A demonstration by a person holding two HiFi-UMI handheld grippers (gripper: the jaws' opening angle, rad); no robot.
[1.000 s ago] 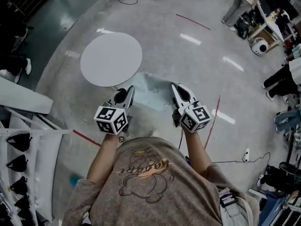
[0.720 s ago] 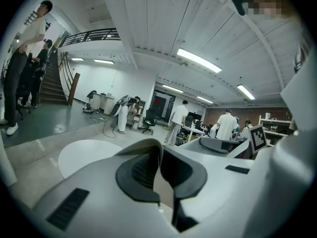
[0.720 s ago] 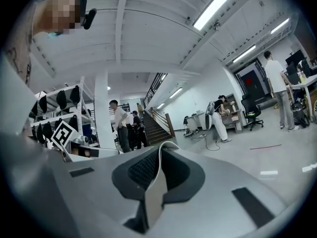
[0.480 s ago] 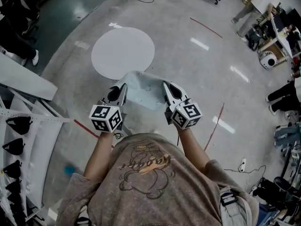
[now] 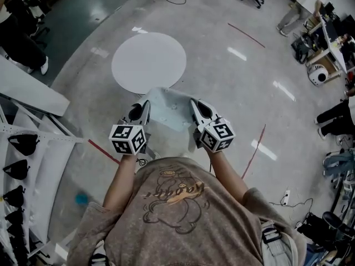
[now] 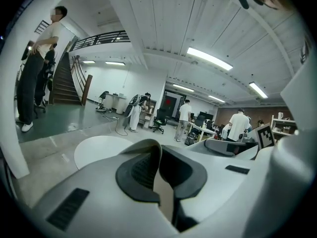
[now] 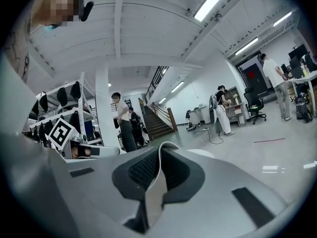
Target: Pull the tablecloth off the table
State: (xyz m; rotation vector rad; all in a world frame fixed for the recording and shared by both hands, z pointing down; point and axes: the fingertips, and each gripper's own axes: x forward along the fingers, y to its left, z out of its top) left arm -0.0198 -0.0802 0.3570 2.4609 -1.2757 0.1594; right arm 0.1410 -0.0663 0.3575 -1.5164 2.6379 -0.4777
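Observation:
In the head view the pale grey tablecloth (image 5: 168, 112) hangs stretched between my two grippers, above the floor and just in front of the round white table (image 5: 148, 62), whose top is bare. My left gripper (image 5: 145, 106) is shut on the cloth's left edge, and a strip of cloth (image 6: 164, 195) shows pinched between its jaws. My right gripper (image 5: 195, 105) is shut on the right edge, with cloth (image 7: 154, 190) clamped between its pads. In the left gripper view the table (image 6: 99, 150) lies beyond the left gripper (image 6: 159, 155). The right gripper (image 7: 159, 155) points level.
A white rack (image 5: 28, 165) with black items stands at the left. Desks, chairs and seated people (image 5: 333, 32) fill the right side. Red tape lines (image 5: 255, 148) and a cable (image 5: 277, 190) lie on the grey floor. A staircase (image 6: 64, 81) rises beyond the table.
Both grippers have drawn back toward the person's body and sunk a little, carrying the cloth with them. The cloth now hangs more gathered between them.

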